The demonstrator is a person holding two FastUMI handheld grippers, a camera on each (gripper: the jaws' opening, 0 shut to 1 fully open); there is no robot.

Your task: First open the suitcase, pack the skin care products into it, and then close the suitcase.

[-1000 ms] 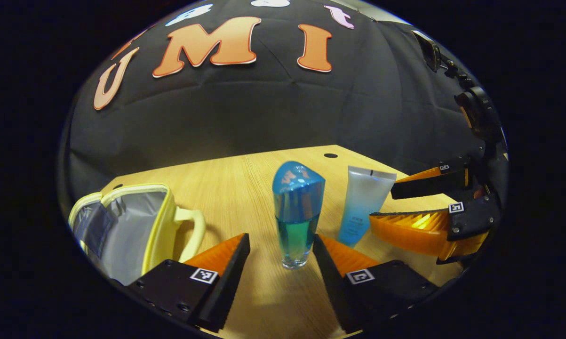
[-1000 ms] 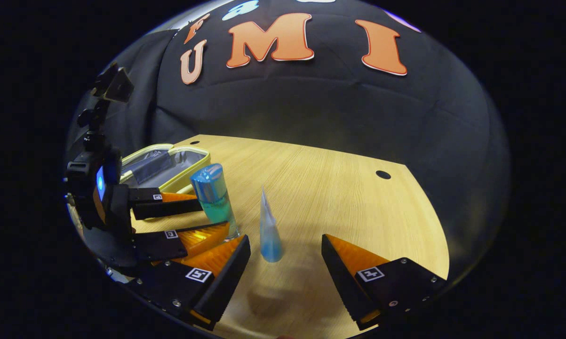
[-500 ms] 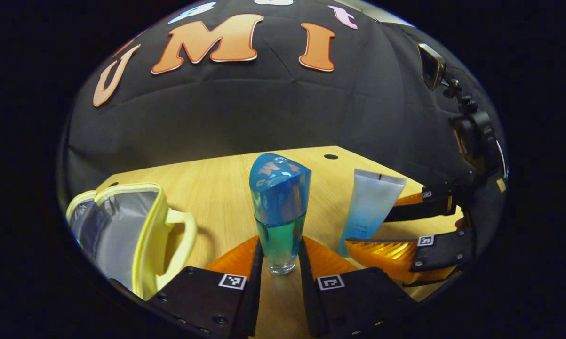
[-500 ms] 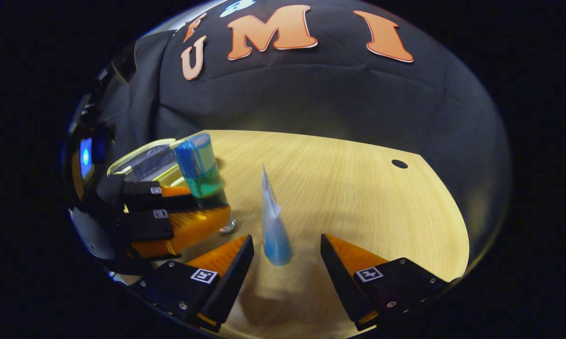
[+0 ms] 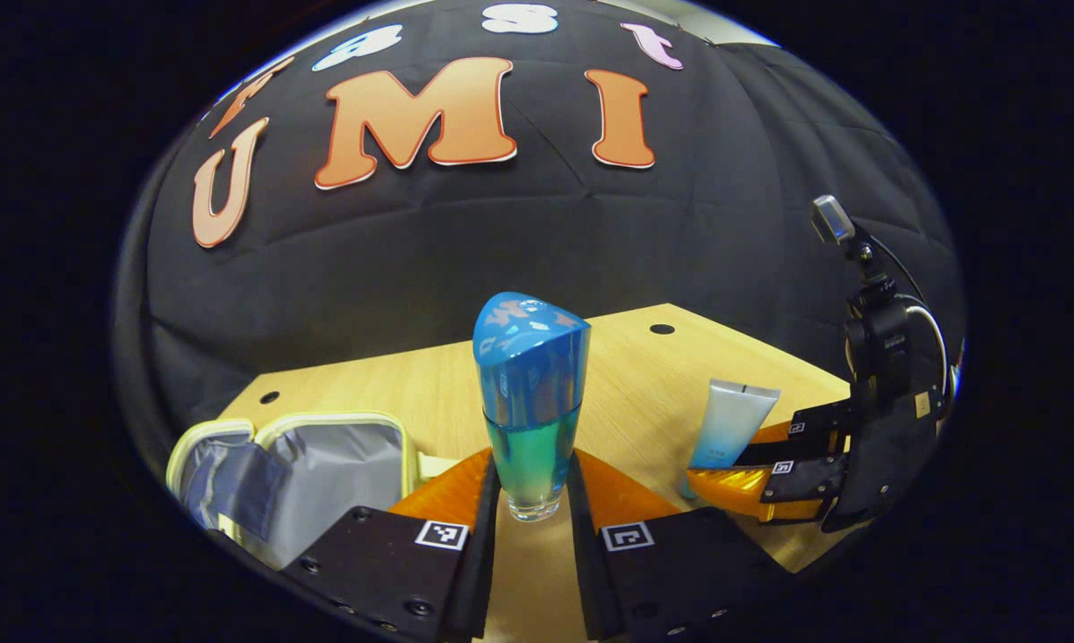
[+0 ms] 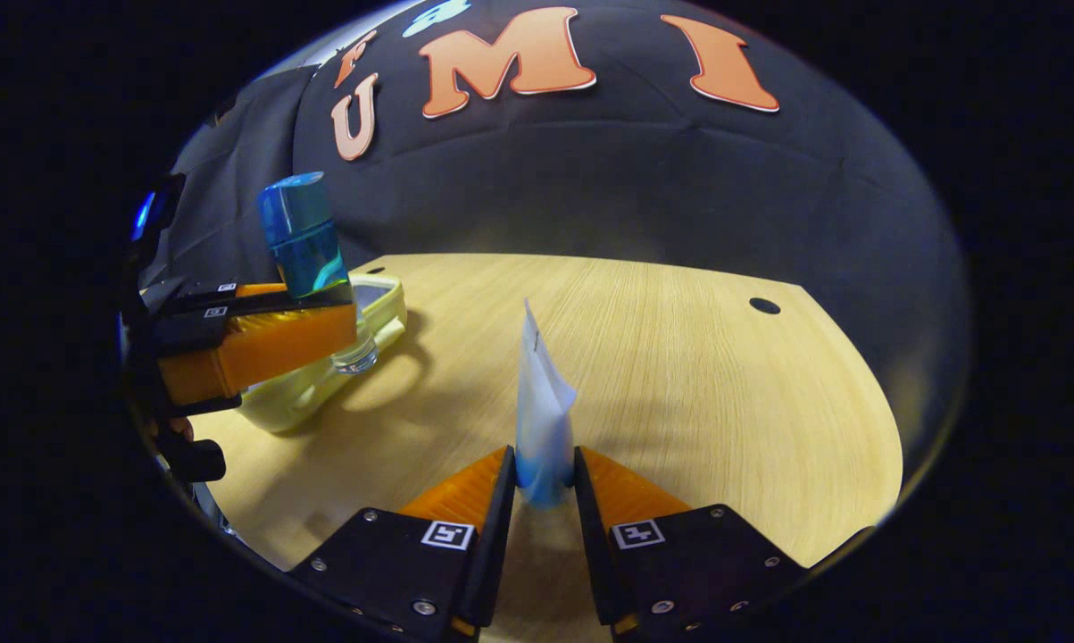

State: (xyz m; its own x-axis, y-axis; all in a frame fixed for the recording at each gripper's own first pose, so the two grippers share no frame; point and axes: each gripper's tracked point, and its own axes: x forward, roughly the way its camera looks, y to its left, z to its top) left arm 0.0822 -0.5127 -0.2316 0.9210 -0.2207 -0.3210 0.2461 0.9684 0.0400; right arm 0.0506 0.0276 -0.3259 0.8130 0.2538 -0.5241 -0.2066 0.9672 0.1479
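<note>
Suitcase [image 5: 322, 473], yellow-trimmed and unzipped, lies open on the wooden table [image 6: 679, 357], its near edge cut off. Left gripper [image 5: 529, 500] clamps the blue bottle [image 5: 529, 393] aloft; right gripper [image 6: 544, 487] pinches the standing tube [image 6: 541, 420].

Left gripper view rides the left tool [image 5: 529, 500], above the counter [image 5: 644, 375], facing the booth wall, close on the bottle [image 5: 529, 393]; right gripper view rides the right tool [image 6: 544, 487], low, close on the tube [image 6: 544, 420]; both views share counter, suitcase [image 5: 322, 473], bottle, tube, wall.
</note>
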